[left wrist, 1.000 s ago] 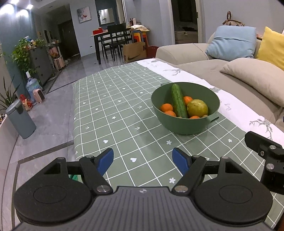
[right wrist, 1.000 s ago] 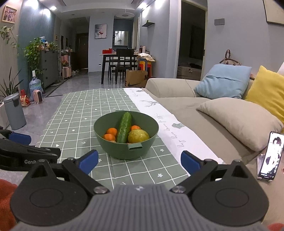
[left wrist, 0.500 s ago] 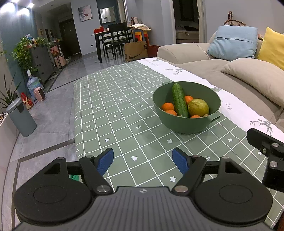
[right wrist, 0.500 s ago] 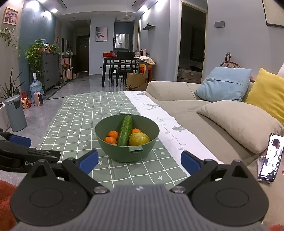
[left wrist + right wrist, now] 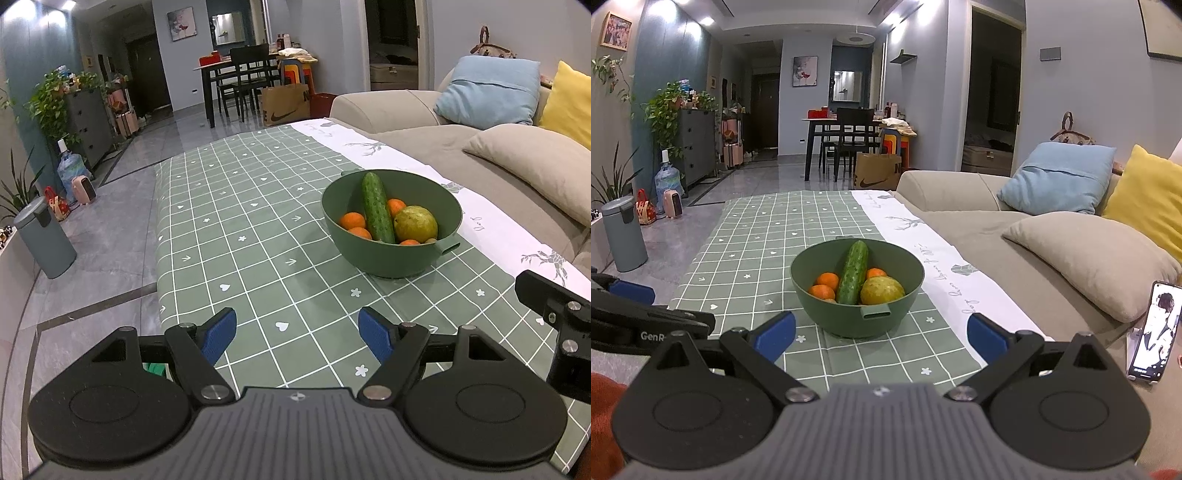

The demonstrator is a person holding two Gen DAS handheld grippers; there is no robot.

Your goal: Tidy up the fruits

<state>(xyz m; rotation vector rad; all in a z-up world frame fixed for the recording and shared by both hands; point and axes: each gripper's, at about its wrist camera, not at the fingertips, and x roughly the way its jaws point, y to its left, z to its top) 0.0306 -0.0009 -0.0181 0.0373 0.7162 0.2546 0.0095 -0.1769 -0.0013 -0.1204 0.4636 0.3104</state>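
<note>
Both grippers stand wide open and empty: the left gripper (image 5: 297, 334) fills the lower middle of its view, its two blue-padded fingers (image 5: 218, 334) spread over the green checked tablecloth (image 5: 236, 229), and the right gripper (image 5: 881, 334) sits likewise at the bottom of its own view. One round green plastic bowl with a small handle tab (image 5: 827, 314) rests on the cloth — right of centre in the left view, dead centre in the right view, just beyond the right gripper's fingertips. Inside it lie one long bumpy green cucumber (image 5: 854, 272) leaning against the far rim, one large yellow-green round fruit (image 5: 882, 290) at its right, and four small oranges (image 5: 352, 220) countable in the left view; only three show in the right view. One lit smartphone (image 5: 1153, 332) stands propped at the lower right of the right view, beside the beige sofa (image 5: 1015, 236), which carries three cushions — blue, yellow, beige. Compared with a second ago, the bowl sits slightly lower and larger in the right view and a touch higher in the left view; its contents have not shifted, and both grippers stay as wide as before.
</note>
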